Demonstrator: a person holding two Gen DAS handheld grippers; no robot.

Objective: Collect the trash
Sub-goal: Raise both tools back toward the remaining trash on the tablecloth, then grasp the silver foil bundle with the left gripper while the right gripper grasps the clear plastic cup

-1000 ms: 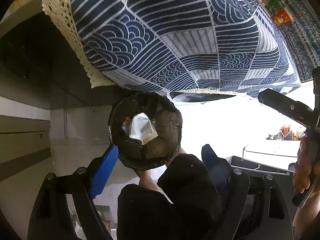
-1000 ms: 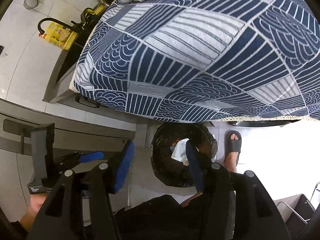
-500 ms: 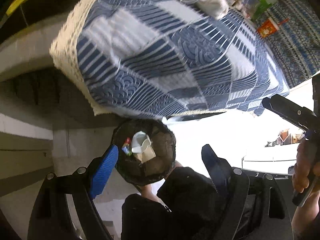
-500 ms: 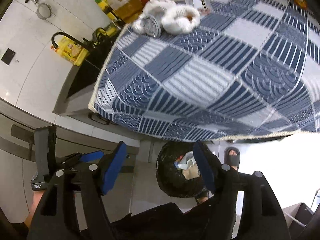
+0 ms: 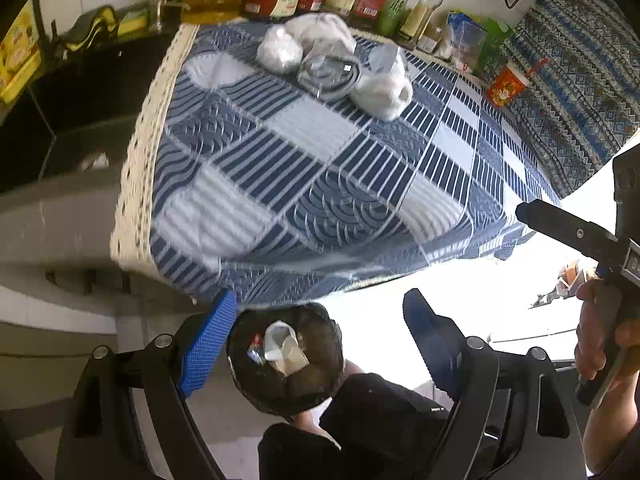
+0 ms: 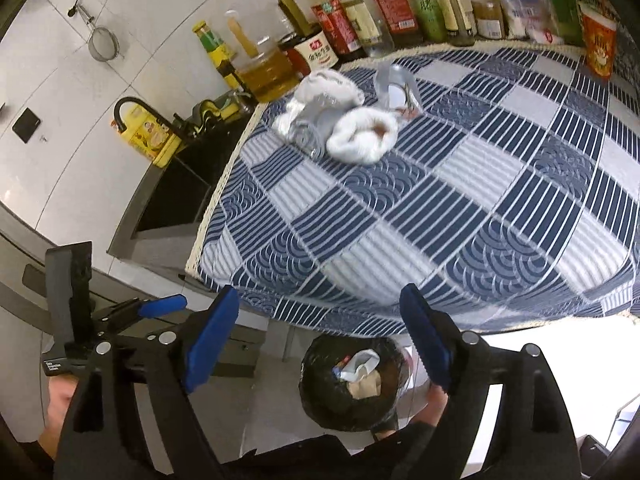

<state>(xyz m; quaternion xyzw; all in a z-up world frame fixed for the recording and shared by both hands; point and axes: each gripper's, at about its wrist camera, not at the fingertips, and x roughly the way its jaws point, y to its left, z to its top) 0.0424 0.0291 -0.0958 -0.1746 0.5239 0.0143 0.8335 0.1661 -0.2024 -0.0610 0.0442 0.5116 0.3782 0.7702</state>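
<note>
While right fingers [image 6: 424, 344] widen, empty: trash [image 6: 352, 136] far beyond, left fingers [image 5: 206, 346] wide, empty.

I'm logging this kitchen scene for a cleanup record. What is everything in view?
Trash bin: one, black-lined, on the floor below the table edge, paper scraps inside.
Tablecloth: one, navy and white, over the table.
Crumpled wrappers: a few, white and clear, at the cloth's far side.
Bottles: a row, mixed colours, along the wall.
Paper cup: one, orange, far right corner.
Faucet: one, black, at the sink.
Left gripper: jaws open, empty.
Right gripper: jaws opening, empty.
</note>
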